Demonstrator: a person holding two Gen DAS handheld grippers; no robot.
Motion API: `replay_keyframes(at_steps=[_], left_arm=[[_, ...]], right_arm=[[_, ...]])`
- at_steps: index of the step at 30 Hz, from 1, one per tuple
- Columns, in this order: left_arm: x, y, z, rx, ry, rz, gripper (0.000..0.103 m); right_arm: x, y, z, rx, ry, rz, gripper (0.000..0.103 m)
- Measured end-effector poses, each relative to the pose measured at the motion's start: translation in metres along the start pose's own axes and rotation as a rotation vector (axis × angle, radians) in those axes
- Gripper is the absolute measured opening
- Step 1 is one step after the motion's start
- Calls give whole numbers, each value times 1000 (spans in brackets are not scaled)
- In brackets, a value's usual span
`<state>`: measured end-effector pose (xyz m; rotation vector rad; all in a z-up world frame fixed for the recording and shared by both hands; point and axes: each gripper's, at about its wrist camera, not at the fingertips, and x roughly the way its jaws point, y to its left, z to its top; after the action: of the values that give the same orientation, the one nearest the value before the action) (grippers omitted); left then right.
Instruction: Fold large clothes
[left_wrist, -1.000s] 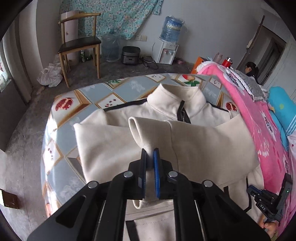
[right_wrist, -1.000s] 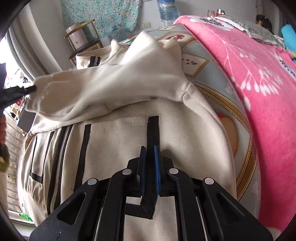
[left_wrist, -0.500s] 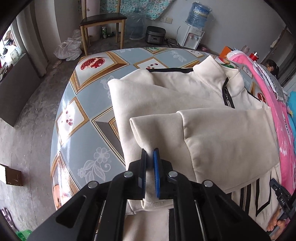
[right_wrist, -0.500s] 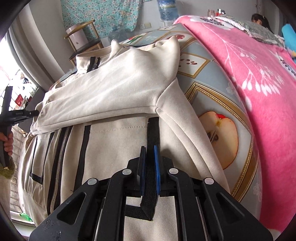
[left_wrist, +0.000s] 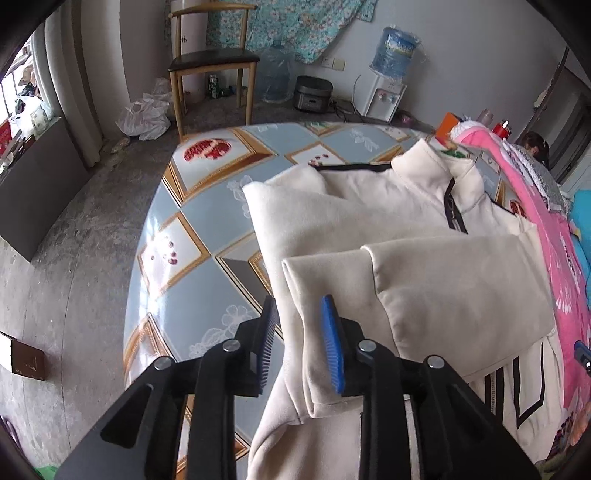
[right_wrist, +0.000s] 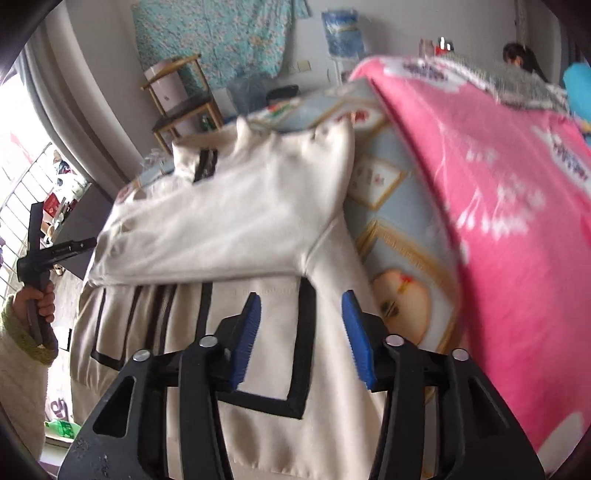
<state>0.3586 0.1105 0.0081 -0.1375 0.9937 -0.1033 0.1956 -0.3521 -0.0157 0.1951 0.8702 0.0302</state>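
A cream jacket (left_wrist: 406, 206) with black trim and a zip collar lies front-up on the patterned table (left_wrist: 192, 258). One sleeve (left_wrist: 443, 288) is folded across its chest. My left gripper (left_wrist: 299, 301) has its jaws opening, with the sleeve's cuff (left_wrist: 310, 332) lying loose between the pads. My right gripper (right_wrist: 302, 295) hovers over the jacket's lower front (right_wrist: 240, 221), its jaws opening too. A black pocket trim (right_wrist: 304, 332) runs between its pads, and neither pad touches it. The right wrist view is blurred.
A pink blanket (right_wrist: 498, 184) covers the table's right side. Past the far edge stand a wooden chair (left_wrist: 210, 62) and a water dispenser (left_wrist: 384, 92), and a person (left_wrist: 535, 144) sits at the back right. A hand (right_wrist: 37, 299) in a green-cuffed sleeve holds the left gripper's handle.
Both grippers went from shut to parted jaws. The left one let go of the cuff after laying the sleeve across the chest. The right one let go of the black trim and rose.
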Motion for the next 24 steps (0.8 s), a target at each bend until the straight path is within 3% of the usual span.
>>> replay_keyframes(at_steps=[4,8,12,14,16,19,24], left_arm=[[-13,-4,3,-3,-48,-63,25],[7,-29,0,21,29,-143,25],[36,-46,-10,39,82,-108,25],[43,-46,-14,34,81,-104,26],[43,-46,-16,40,68,-103,26],[42,-45,-17,54,67,-103,26],[41,-42,-19,67,53,-112,27]], right_arm=[[-5,-15,40,33,-24,49,55],[40,-39,82,145,27,114,55],[92,-47,111,169,47,-12,55],[111,-42,122,139,57,-25,55],[130,-41,127,134,87,-46,49],[148,-42,128,128,125,-33,8],[130,-21,125,-2,21,-124,5]])
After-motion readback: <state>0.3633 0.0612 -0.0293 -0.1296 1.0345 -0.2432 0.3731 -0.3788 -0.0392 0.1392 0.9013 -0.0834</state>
